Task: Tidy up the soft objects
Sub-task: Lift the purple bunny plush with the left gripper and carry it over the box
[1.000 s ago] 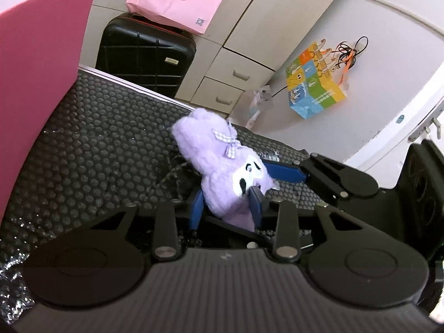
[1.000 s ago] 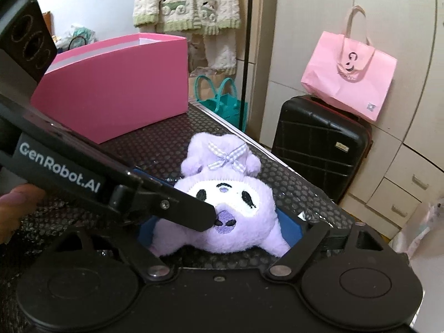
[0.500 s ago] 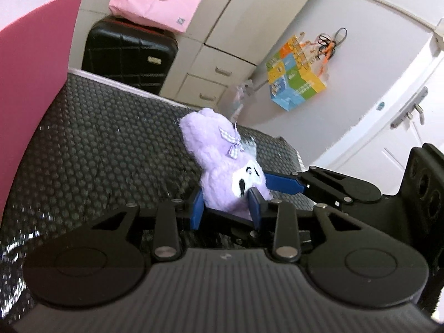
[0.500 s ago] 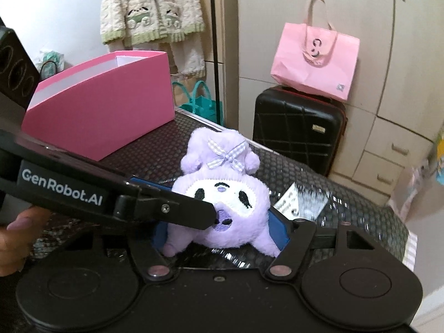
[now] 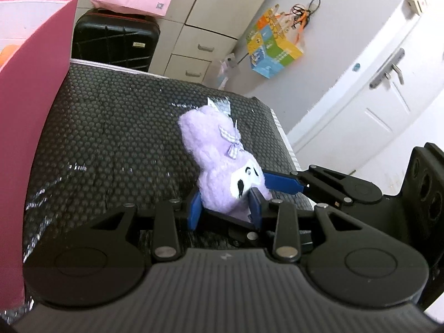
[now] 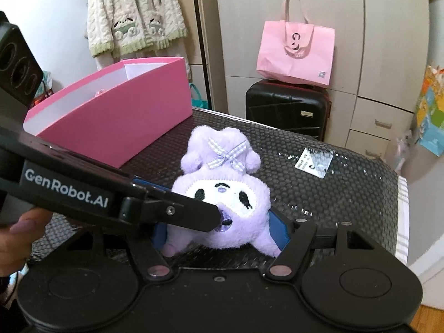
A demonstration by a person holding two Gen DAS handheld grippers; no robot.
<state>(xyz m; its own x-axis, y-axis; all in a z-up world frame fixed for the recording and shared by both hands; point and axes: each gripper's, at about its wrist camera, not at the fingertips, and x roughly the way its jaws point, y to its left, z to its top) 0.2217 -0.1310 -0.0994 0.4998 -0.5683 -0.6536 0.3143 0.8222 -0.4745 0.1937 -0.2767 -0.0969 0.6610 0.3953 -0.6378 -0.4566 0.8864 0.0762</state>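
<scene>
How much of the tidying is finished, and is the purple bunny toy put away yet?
Not yet. The fluffy purple plush toy with the checked bow is gripped by both the left gripper and the right gripper above the black dotted mat. The tall pink cardboard box already shows something orange inside. Left: getting the plush into that box.

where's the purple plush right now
The purple plush is low in the middle of both wrist views, gripped by the left tongs and right tongs above the black mat, right of the pink box.
</scene>
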